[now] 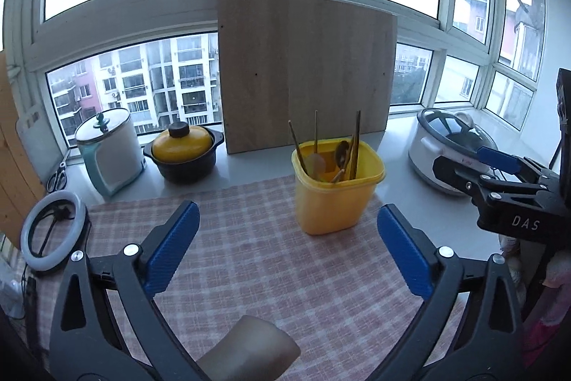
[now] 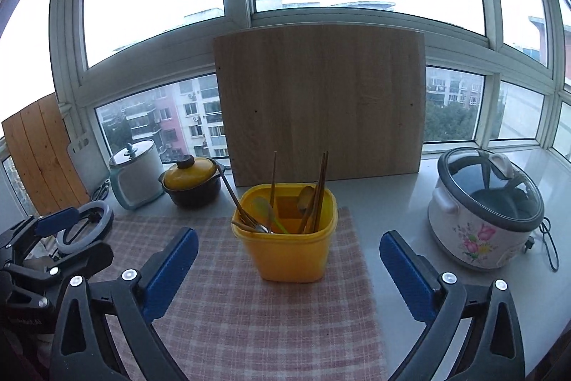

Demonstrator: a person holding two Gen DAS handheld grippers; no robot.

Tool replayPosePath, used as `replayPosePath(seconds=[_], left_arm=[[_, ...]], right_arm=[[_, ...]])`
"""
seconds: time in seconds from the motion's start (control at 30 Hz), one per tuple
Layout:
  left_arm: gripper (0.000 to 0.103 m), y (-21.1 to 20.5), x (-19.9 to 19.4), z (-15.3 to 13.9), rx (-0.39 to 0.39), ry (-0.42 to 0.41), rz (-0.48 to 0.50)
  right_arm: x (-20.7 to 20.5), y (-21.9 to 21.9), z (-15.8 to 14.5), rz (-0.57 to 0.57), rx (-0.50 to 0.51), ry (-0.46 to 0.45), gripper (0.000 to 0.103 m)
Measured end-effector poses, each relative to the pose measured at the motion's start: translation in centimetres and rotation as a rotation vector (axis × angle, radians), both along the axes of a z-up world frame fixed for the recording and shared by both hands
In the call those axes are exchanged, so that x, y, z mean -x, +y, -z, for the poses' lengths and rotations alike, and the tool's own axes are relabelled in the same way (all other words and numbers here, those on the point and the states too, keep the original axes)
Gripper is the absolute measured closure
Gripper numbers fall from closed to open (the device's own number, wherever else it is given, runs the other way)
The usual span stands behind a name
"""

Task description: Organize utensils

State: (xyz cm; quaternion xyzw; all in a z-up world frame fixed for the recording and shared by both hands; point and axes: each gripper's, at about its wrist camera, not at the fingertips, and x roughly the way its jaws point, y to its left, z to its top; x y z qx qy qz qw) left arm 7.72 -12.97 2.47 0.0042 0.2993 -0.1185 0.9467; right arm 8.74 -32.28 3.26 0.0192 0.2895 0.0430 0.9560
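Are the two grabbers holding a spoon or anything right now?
No. The left gripper and right gripper are both open and empty. The utensils stand in the yellow container.

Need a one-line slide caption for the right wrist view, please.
Right gripper open and empty before the yellow utensil holder filled with chopsticks and spoons on the checked cloth.

One yellow holder (image 2: 285,238), two lidded pots (image 2: 191,184) (plus one rice cooker (image 2: 485,209)), one board (image 2: 321,102).

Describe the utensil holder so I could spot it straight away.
Find the big wooden board leaning against the window. Just in front of it, on the checked cloth, stands a yellow plastic tub. Unlike the lidded pots nearby, it is open-topped, with chopsticks and spoons sticking out.
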Motion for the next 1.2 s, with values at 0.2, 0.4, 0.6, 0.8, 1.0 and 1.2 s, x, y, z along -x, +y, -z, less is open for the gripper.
replayPosePath(seconds=[0.2,0.4,0.6,0.8,1.0,1.2], left_arm=[[0.001,0.0,0.5,0.7,-0.013,0.014,-0.007],[0.001,0.0,0.7,0.9,-0.009,0.021,-0.013],[0.001,0.1,0.7,0.9,-0.013,0.018,-0.016],[0.001,0.2,0.9,0.9,-0.006,0.02,-0.023],[0.001,0.3,0.9,0.9,-0.005,0.022,-0.023],[0.001,0.4,1.1,1.0,-0.005,0.02,-0.024]], right_arm=[[0.5,-0.4,0.6,0.03,-0.018,0.012,0.0],[0.9,-0.5,0.6,0.036,-0.019,0.008,0.0],[1.1,-0.3,0.6,0.034,-0.017,0.008,0.0],[1.2,-0.4,0.8,0.036,-0.031,0.017,0.0],[1.2,-0.3,1.1,0.032,-0.034,0.031,0.0],[1.3,-0.2,1.3,0.028,-0.037,0.039,0.0]])
